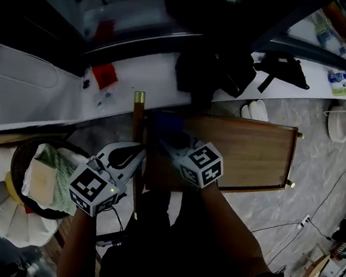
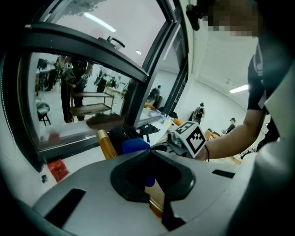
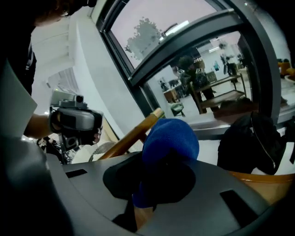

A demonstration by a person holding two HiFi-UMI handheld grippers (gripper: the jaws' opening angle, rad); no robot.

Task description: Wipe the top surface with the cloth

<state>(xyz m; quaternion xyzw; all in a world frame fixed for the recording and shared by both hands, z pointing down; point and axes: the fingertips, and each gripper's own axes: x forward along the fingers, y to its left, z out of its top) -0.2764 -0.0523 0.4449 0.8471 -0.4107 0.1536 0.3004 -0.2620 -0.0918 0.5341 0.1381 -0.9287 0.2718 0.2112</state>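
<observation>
**A:** Where's the cloth?

**B:** The right gripper (image 1: 175, 144) has its jaws clamped on the blue cloth (image 3: 171, 138), bunched into a wad that bulges out past them. It sits at the near left corner of the wooden top (image 1: 250, 154).

**A:** And the other one?

**B:** The left gripper (image 1: 136, 157) is at the left edge of the top, just beside the right one. A strip of wood shows in the dark opening at its jaws. I cannot tell whether they are closed on it or only against it.

**A:** So how should the wipe be done?

**B:** I'd press the wad flat so more cloth meets the wood. Then I'd run long strokes along the grain, from this corner to the far right end. The grip needs to stay firm or the cloth may drag out. The left gripper is well placed to steady the piece.

**A:** What about the surface?

**B:** It's brown wood, bare and dimly lit. The right-hand part looks untouched, so I judge the job is barely begun.

**A:** And beyond it?

**B:** A wooden post with a brass cap (image 1: 139, 96) stands at the far left corner. A basket (image 1: 22, 151) of folded cloths sits at the left. Farther off, a white ledge (image 1: 149, 71) carries a black bag (image 1: 219, 66) and a red packet (image 1: 104, 74), below a dark window frame (image 2: 92, 50).
</observation>
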